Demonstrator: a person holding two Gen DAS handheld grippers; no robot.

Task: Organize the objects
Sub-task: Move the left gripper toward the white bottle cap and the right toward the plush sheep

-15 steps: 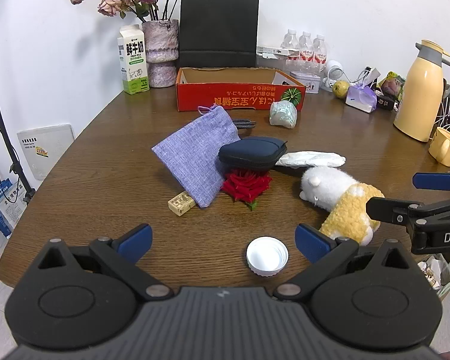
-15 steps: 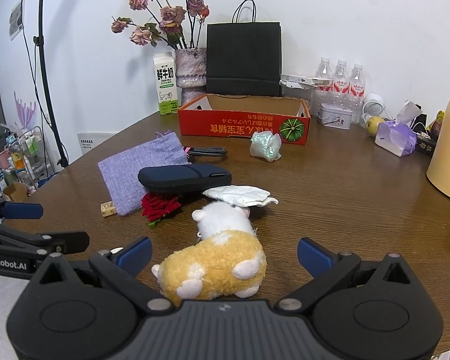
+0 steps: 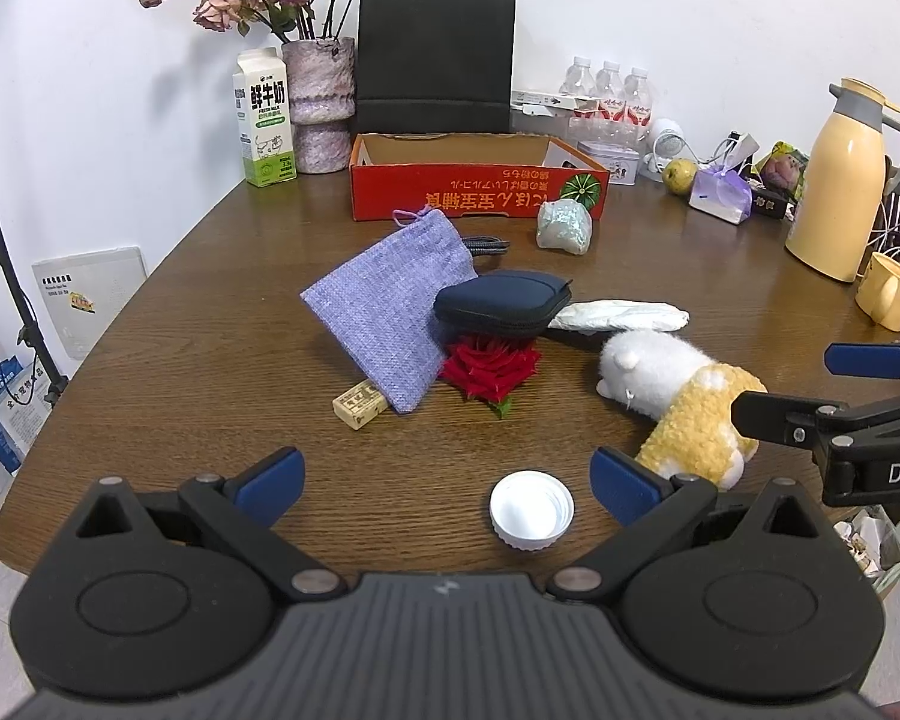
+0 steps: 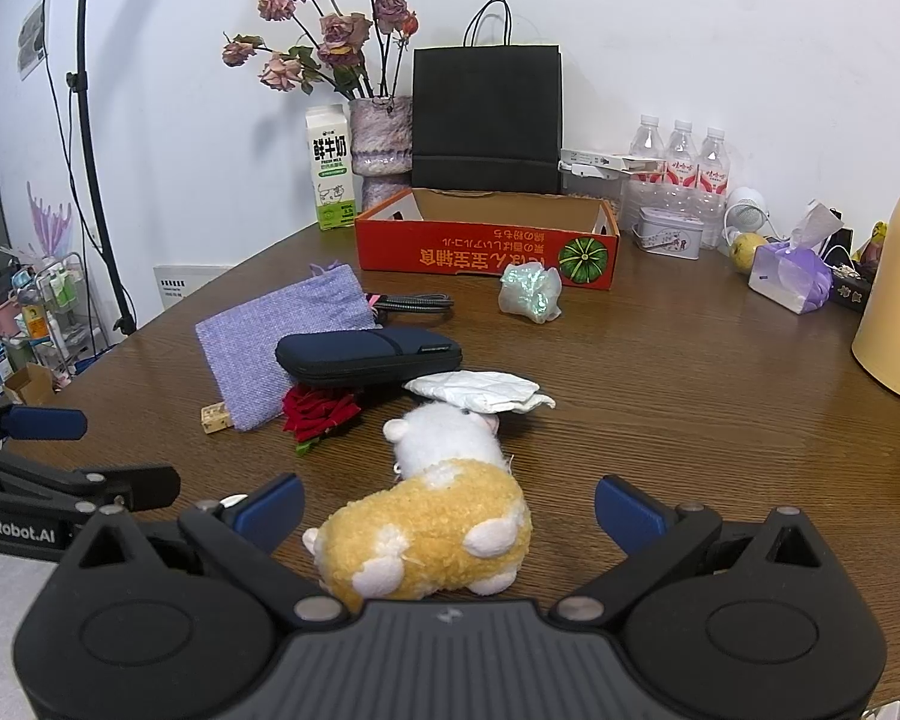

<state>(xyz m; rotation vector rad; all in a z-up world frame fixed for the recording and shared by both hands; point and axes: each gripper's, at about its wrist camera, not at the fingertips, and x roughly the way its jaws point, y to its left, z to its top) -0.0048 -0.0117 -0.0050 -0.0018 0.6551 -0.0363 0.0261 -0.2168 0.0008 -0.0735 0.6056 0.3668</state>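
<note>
Straddling: the left gripper (image 3: 447,474) hovers at the table's near edge, jaws spread wide, holding nothing.
White cap (image 3: 531,510): lies open side up between those jaws, nearer the right finger.
Plush toy (image 4: 432,522): lies near the near edge, between the parted, empty jaws of the right gripper (image 4: 448,501).
Red box (image 4: 486,246): at the far edge, probably the destination.
Advice: centre over the plush's yellow body, lower, then close gently.
</note>
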